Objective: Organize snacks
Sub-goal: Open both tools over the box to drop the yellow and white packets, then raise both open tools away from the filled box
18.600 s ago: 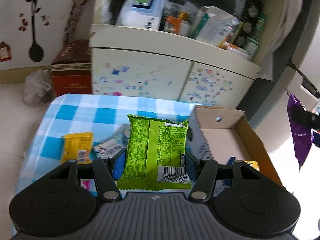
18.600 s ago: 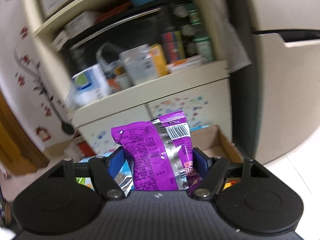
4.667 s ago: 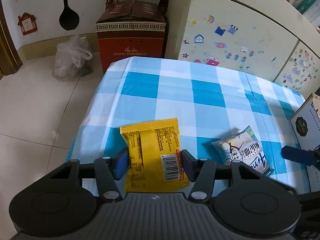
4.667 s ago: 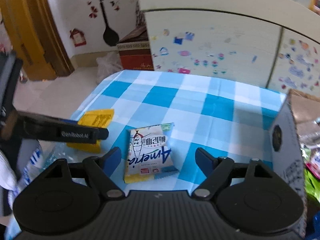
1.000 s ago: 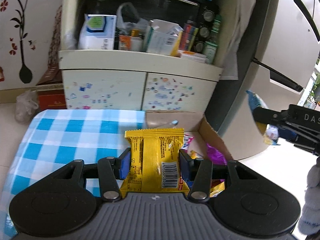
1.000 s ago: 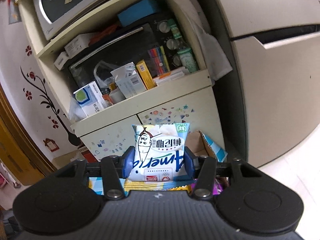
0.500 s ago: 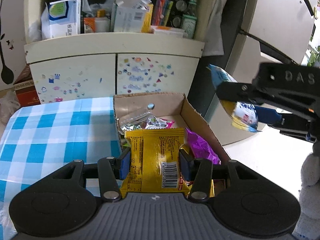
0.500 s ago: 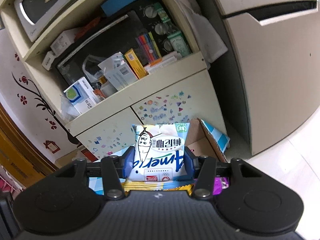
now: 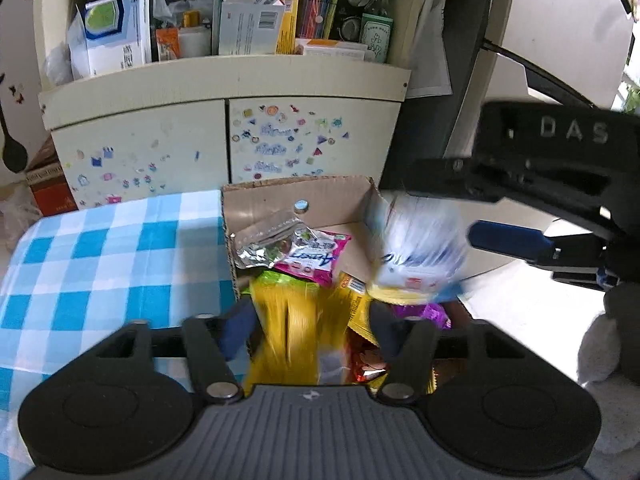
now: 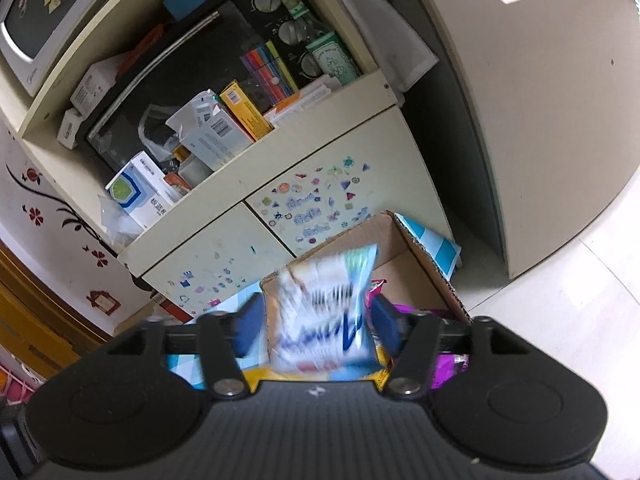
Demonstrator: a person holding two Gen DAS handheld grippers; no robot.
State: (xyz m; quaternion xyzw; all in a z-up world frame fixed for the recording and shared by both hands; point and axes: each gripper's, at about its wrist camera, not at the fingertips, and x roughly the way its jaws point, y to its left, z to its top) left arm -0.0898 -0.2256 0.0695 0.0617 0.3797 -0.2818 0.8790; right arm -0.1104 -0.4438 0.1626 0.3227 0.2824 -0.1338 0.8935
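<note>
Left gripper (image 9: 310, 320) over the cardboard box (image 9: 296, 192), jaws just opened and apart, pads clear of the blurred yellow packet (image 9: 288, 332) between them. Just beyond, inside the box: a pink packet (image 9: 316, 256), a silver packet (image 9: 264, 240), a purple packet (image 9: 424, 312). To the left, a blue checked tablecloth (image 9: 100, 252).

Right gripper (image 10: 316, 326) likewise over the box (image 10: 404, 248), jaws just spread, a blurred white and blue packet (image 10: 324, 312) loose between them. Farther off, a stickered cupboard (image 10: 328, 200).
</note>
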